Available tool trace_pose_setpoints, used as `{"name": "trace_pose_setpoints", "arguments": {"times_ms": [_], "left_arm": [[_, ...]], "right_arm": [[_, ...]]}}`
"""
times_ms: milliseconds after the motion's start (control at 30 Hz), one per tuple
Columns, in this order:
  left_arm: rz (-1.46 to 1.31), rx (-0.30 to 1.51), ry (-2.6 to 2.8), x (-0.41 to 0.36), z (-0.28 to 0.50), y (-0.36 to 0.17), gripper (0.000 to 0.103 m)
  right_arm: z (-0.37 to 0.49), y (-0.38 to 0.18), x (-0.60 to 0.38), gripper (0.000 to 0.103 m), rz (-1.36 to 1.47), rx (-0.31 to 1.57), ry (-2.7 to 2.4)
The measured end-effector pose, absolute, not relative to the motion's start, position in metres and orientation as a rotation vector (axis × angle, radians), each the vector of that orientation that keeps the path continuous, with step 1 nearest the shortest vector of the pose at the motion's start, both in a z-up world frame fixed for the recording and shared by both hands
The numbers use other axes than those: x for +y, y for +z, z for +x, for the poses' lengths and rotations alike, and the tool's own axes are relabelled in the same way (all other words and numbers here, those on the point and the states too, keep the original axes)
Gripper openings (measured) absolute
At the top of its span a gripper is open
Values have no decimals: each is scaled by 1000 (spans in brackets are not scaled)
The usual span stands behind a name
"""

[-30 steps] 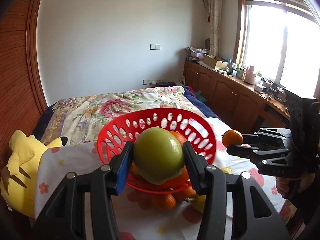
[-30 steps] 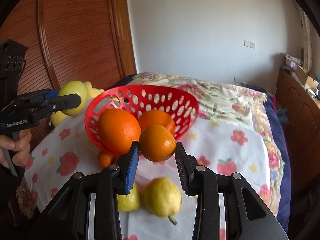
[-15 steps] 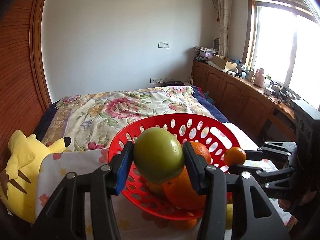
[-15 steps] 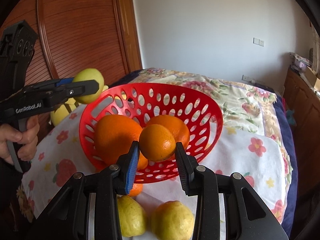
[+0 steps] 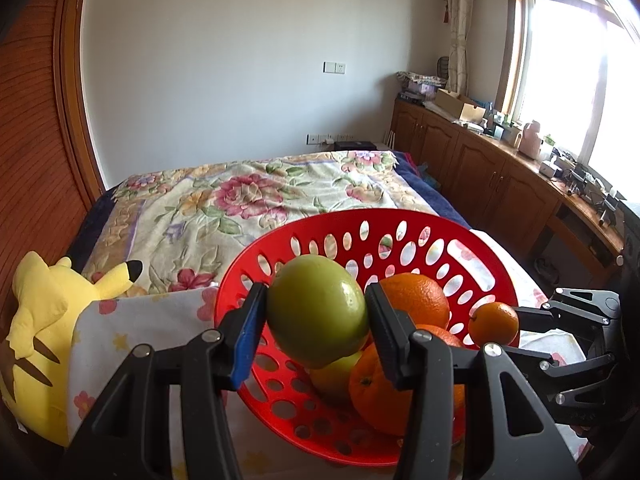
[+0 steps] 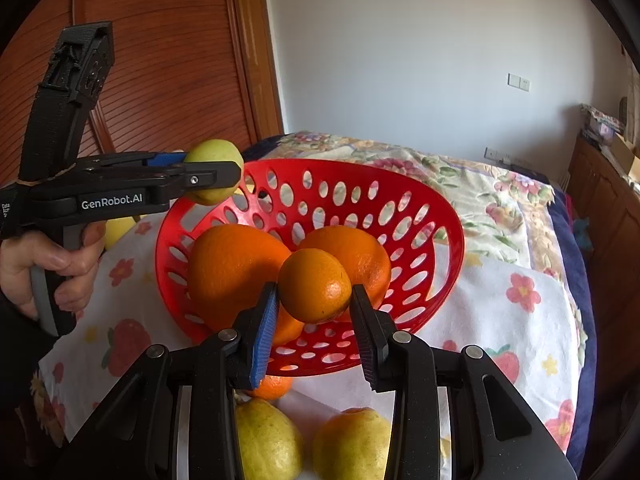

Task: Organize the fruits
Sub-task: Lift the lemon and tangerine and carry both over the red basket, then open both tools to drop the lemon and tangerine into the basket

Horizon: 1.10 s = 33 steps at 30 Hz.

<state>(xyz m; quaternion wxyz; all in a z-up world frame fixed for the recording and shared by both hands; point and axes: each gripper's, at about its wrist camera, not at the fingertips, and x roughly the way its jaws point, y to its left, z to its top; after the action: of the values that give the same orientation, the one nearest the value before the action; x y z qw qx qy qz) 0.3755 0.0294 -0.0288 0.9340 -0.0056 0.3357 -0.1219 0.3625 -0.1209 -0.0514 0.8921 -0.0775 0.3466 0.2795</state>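
A red perforated basket (image 5: 492, 280) (image 6: 444, 216) stands on a floral cloth on the bed, with two large oranges (image 6: 228, 264) (image 5: 416, 300) and a yellow-green fruit (image 5: 332, 376) inside. My left gripper (image 5: 316, 316) (image 6: 214, 178) is shut on a green apple (image 5: 316, 312) (image 6: 214, 152), held over the basket's near-left rim. My right gripper (image 6: 314, 292) (image 5: 520, 322) is shut on a small orange (image 6: 314, 284) (image 5: 494, 322), held just above the basket's front edge.
Two yellow pears (image 6: 266, 440) (image 6: 352, 444) and a small orange (image 6: 270, 386) lie on the cloth in front of the basket. A yellow plush toy (image 5: 36, 328) sits at the left. Wooden cabinets (image 5: 500, 184) line the right wall.
Both grippers have come closer to the basket with their fruit. The apple now hangs over the rim, and the small orange sits lower against the basket's front.
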Motion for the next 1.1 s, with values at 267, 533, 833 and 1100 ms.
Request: {"name": "trace_pose_setpoints", "arguments": {"times_ms": [267, 533, 833, 1100], "left_arm": [[-4, 708, -232, 28, 380, -35, 49], [1, 729, -233, 26, 381, -40, 50], [16, 737, -228, 21, 379, -42, 50], [24, 744, -223, 17, 377, -46, 50]], "right_arm": [[361, -56, -122, 37, -138, 727, 579], [355, -54, -124, 39, -118, 725, 577], [337, -49, -132, 40, -95, 706, 562], [334, -47, -134, 41, -91, 704, 557]]}}
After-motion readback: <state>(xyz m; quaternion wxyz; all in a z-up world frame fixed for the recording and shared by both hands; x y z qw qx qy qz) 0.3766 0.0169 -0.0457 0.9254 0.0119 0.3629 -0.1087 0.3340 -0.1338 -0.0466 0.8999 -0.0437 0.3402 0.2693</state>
